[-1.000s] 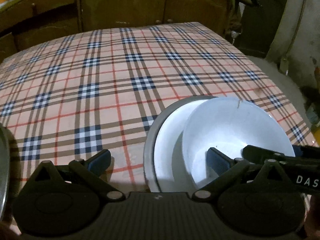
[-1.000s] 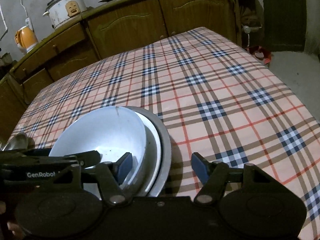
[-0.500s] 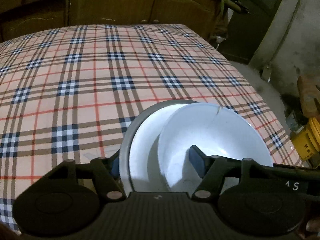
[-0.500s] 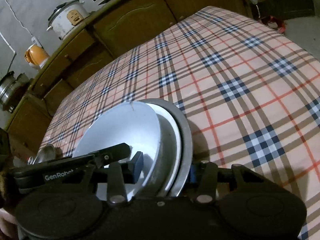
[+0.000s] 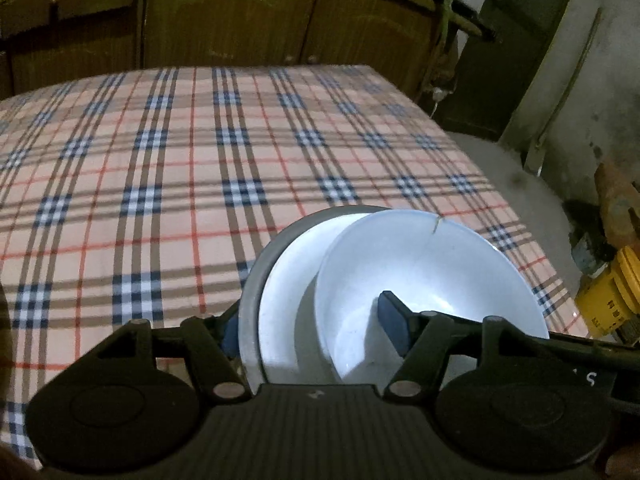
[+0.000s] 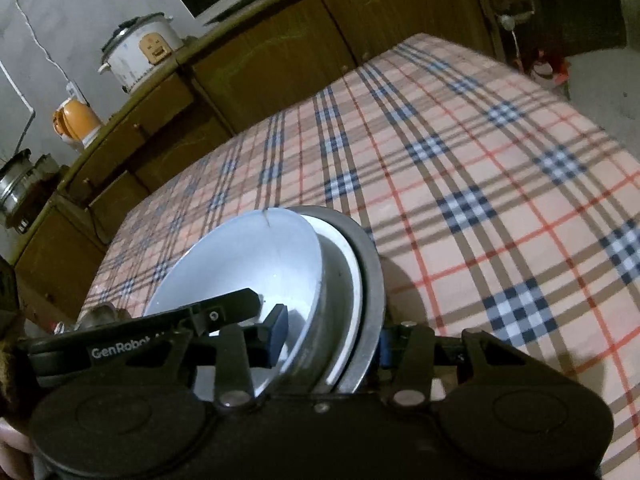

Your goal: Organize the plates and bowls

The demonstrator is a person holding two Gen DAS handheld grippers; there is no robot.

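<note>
The left gripper [image 5: 308, 326] is clamped on the stack: one pad is set inside the white bowl [image 5: 432, 276], the other outside the grey metal plate [image 5: 250, 300], with a white plate [image 5: 286, 280] sandwiched between. Its jaws have just been closing, and the stack's near edge is held between them. The right gripper [image 6: 330, 340] is clamped on the same stack [image 6: 320, 280] from the other side, one pad inside the bowl, the other behind the metal rim; its jaws have likewise just been closing. The stack is seen tilted and lies over the near edge of the checked cloth [image 5: 200, 160].

In the left view, the right gripper's arm is seen crossing the lower right corner, and a yellow case [image 5: 612, 292] and a dark door [image 5: 516, 40] are shown beyond the table's right side. These are not seen in the right view, where a rice cooker [image 6: 138, 50], an orange kettle [image 6: 76, 124] and a steel pot [image 6: 18, 184] are shown on the cabinet [image 6: 260, 56], and a spoon-like metal item [image 6: 102, 314] lies left of the bowl. A crack at the bowl's far rim is shown in both views.
</note>
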